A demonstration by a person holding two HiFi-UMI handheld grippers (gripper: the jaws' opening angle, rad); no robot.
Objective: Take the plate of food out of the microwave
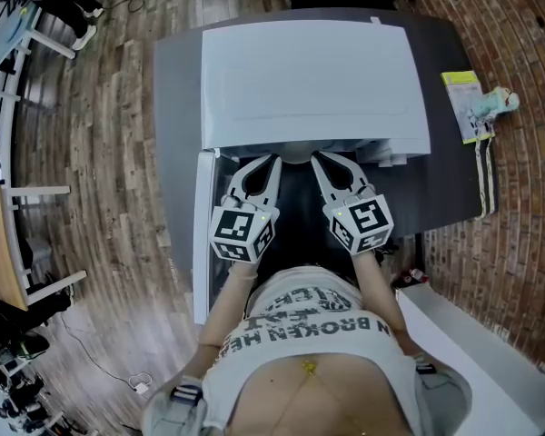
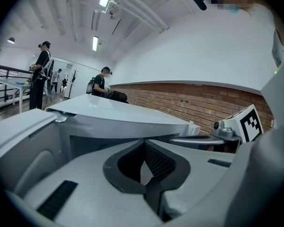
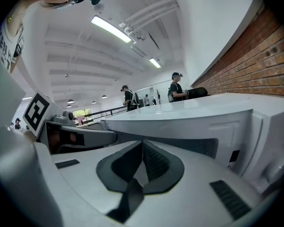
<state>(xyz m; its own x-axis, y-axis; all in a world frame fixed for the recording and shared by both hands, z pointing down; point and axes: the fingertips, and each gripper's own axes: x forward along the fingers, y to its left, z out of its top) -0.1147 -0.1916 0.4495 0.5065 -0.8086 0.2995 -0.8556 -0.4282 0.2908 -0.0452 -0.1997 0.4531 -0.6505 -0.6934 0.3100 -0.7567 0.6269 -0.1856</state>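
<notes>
The microwave (image 1: 313, 80) is white, the bench (image 1: 174, 107) dark grey; my left gripper (image 1: 272, 161) and right gripper (image 1: 317, 159) wear black-and-white square markers.

Microwave (image 1: 313, 75) on table (image 1: 177, 107), door (image 1: 200, 243) open to its left, packet (image 1: 463, 103) near table's right edge.

The microwave (image 1: 313, 80) hides its cavity from my head camera. A pale shape (image 1: 296, 153) at its front edge I cannot identify. Print on the packet (image 1: 463, 105) to its right is too small to read.
</notes>
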